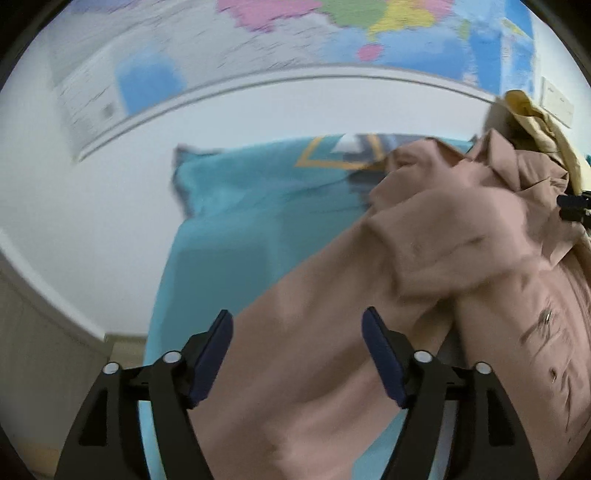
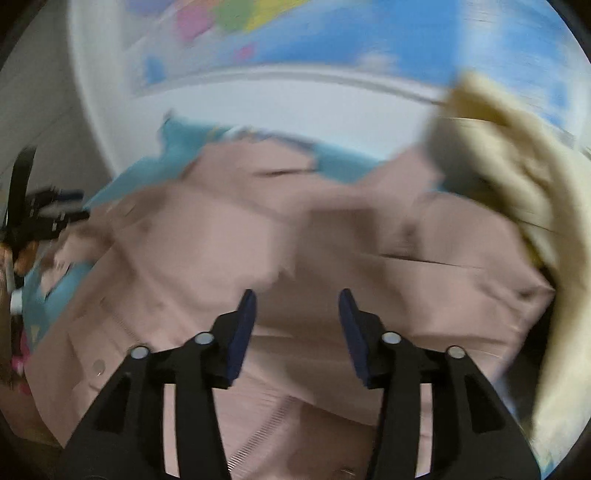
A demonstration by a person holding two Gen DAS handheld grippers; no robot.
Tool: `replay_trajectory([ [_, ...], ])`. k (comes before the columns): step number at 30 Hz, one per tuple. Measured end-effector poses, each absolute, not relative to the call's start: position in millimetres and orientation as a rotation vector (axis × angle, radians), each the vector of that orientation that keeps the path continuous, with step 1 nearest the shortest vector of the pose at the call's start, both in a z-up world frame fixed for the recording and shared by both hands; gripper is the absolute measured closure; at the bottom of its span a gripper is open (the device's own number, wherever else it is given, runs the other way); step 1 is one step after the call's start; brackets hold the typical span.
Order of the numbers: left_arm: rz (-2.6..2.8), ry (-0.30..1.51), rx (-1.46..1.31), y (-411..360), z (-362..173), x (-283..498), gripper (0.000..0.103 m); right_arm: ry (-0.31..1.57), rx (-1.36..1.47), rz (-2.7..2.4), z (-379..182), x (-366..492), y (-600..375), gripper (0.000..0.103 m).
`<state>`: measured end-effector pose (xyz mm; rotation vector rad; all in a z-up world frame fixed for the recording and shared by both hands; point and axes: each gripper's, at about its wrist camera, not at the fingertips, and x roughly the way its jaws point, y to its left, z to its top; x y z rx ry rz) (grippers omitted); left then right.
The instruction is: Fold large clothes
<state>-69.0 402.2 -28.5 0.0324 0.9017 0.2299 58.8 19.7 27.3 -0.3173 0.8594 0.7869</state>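
In the left wrist view, the left gripper (image 1: 297, 325) was seen at lower centre with its jaws held apart and nothing between them, while a pink jacket (image 1: 424, 266) was spread from lower centre to the right edge over a teal bed cover (image 1: 236, 206). In the right wrist view, the right gripper (image 2: 297, 306) was likewise held apart over the jacket (image 2: 207, 243), and a yellow garment (image 2: 517, 177) was seen at upper right.

Right view is motion-blurred: your pink garment (image 2: 207, 240) loses its fold edges ahead of the right tool (image 2: 297, 301). The yellow cloth (image 2: 517, 177) to that tool's right smears and runs off-frame. Map (image 1: 332, 33) print is unreadable, top cropped.
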Motion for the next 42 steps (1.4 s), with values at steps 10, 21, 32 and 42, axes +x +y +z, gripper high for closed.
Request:
replay_trajectory([
  [10, 0.395, 0.910, -0.151, 463, -40, -152, 0.026, 0.923, -0.505, 0.810, -14, 51, 58, 0.102],
  [21, 0.276, 0.915, -0.213, 447, -54, -179, 0.018, 0.984, -0.420, 0.709, -16, 67, 25, 0.100],
  [32, 0.403, 0.776, -0.036, 435, -9, -153, 0.099, 0.951, -0.407, 0.749, -1, 42, 28, 0.072],
  [42, 0.429, 0.577, 0.157, 397, 75, -99, 0.099, 0.856, -0.413, 0.825, 14, 29, 38, 0.034],
])
